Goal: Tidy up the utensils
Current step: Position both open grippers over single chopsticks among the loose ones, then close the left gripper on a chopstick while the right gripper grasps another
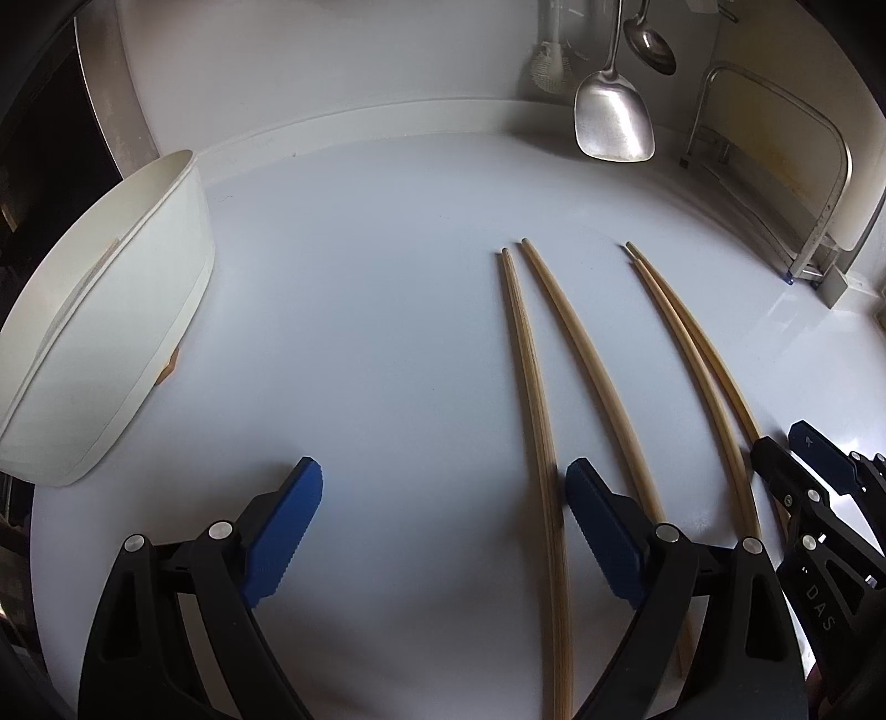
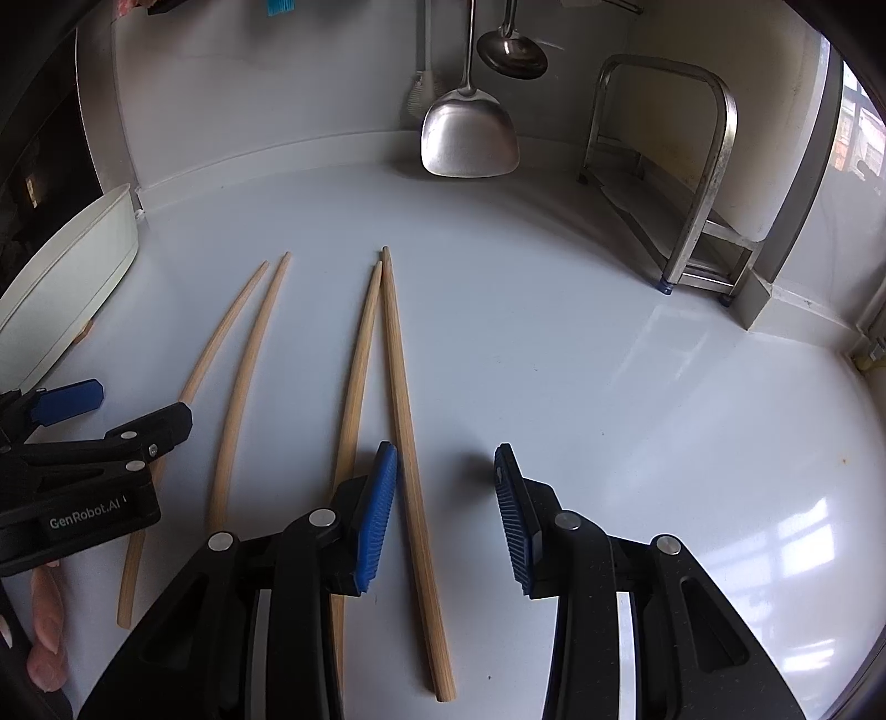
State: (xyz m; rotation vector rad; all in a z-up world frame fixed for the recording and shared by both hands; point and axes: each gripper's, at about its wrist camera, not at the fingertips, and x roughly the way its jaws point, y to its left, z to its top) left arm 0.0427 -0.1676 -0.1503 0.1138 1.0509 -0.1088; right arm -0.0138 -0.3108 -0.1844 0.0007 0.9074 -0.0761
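Two pairs of wooden chopsticks lie on the white counter [image 1: 360, 332], tips pointing away. The left pair [image 1: 554, 343] [image 2: 243, 343] is spread apart. The right pair [image 1: 686, 338] [image 2: 382, 343] meets at the far tips. My left gripper [image 1: 443, 498] [image 2: 122, 412] stands wide open just above the counter; the leftmost chopstick lies between its pads, near the right one, untouched. My right gripper [image 2: 446, 487] [image 1: 797, 454] is partly open over the rightmost chopstick [image 2: 412, 471], whose mate passes under the left finger. Neither gripper holds anything.
A white oval container [image 1: 111, 310] [image 2: 66, 277] stands at the left edge. A steel spatula [image 1: 612, 116] [image 2: 470, 138] and ladle [image 1: 650, 47] [image 2: 512, 55] hang on the back wall. A metal rack [image 1: 775, 166] [image 2: 692, 166] fills the right corner. A person's fingers [image 2: 47, 637] show lower left.
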